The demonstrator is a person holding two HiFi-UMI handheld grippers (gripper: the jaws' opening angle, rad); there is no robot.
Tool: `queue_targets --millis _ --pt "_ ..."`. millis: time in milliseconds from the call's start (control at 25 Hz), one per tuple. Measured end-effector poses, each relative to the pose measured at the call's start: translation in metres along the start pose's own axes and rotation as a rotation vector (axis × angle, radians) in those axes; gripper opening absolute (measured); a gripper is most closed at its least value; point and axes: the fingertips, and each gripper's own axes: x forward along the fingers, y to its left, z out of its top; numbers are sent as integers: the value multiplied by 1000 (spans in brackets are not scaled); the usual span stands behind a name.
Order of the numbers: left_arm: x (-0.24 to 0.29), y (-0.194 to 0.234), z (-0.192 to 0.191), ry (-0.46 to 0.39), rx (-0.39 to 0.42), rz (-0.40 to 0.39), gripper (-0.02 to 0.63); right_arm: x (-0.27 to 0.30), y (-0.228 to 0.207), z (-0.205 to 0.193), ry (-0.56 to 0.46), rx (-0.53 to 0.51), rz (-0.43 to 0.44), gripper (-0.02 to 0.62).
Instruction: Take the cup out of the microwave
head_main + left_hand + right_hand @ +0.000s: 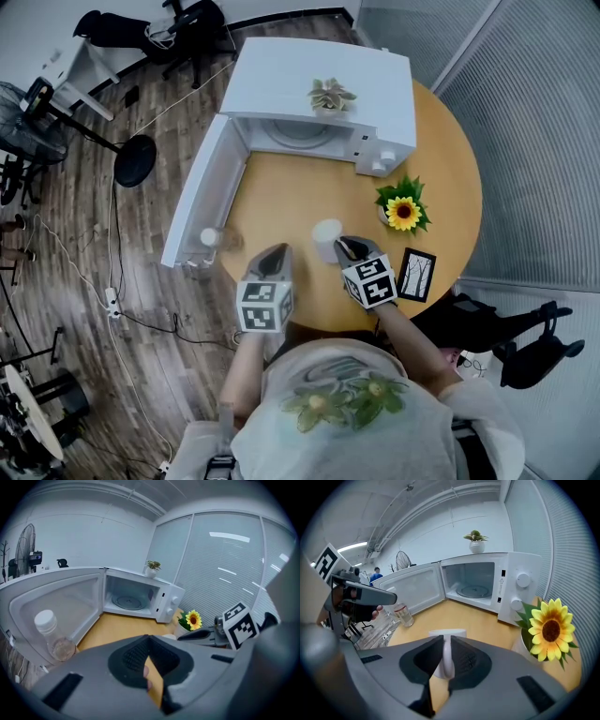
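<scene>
The white cup (325,234) is outside the microwave (375,84), over the round wooden table (281,192) in front of it. My right gripper (343,247) is shut on the cup's handle (447,660), which stands upright between the dark pads. The cup's rim (447,633) shows just past the jaws, and its base is hidden, so I cannot tell if it rests on the table. The microwave door (199,197) hangs wide open to the left, and the glass turntable (473,591) inside is bare. My left gripper (277,253) hovers left of the cup, shut and holding nothing.
A clear plastic bottle (208,238) with a white cap stands by the door's lower edge. A potted sunflower (404,212) sits right of the cup, with a framed picture (417,274) near the table's edge. A small plant (330,95) tops the microwave.
</scene>
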Motion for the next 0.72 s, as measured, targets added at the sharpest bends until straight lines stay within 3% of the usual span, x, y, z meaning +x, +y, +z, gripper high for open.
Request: queue_targets --millis 720 --pt "7 -11 -6 13 18 -17 5 -11 -10 -40 30 -32 -32 61"
